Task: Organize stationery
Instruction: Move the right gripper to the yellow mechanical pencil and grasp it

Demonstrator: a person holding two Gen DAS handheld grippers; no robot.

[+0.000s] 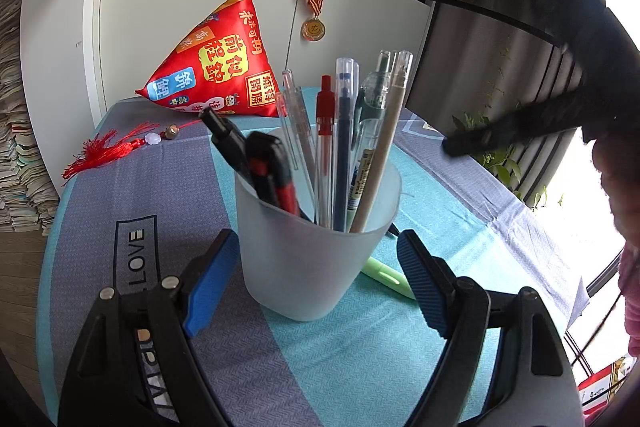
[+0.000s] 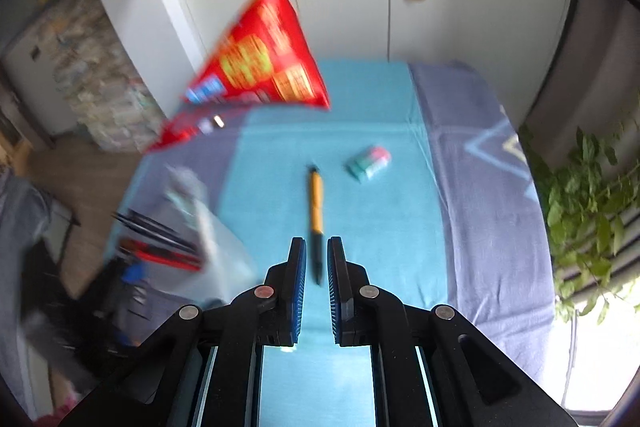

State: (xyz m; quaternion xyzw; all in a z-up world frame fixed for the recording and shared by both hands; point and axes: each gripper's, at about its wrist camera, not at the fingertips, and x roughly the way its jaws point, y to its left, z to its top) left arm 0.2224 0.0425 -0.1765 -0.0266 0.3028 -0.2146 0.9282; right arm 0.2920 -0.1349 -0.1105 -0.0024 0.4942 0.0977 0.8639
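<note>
A frosted pen cup stands on the cloth, holding several pens and a black-and-red utility knife. My left gripper is open, its blue pads on either side of the cup, apart from it. A light green pen lies behind the cup. In the blurred right wrist view an orange pen lies on the teal cloth, its black tip between the pads of my right gripper, which is narrowly open above it. A green-and-pink eraser lies beyond. The cup also shows in the right wrist view.
A red triangular pillow with a red tassel sits at the table's back by white cabinet doors. A medal hangs on the cabinet. A plant stands off the table's right edge. The other gripper's dark shape reaches in from the right.
</note>
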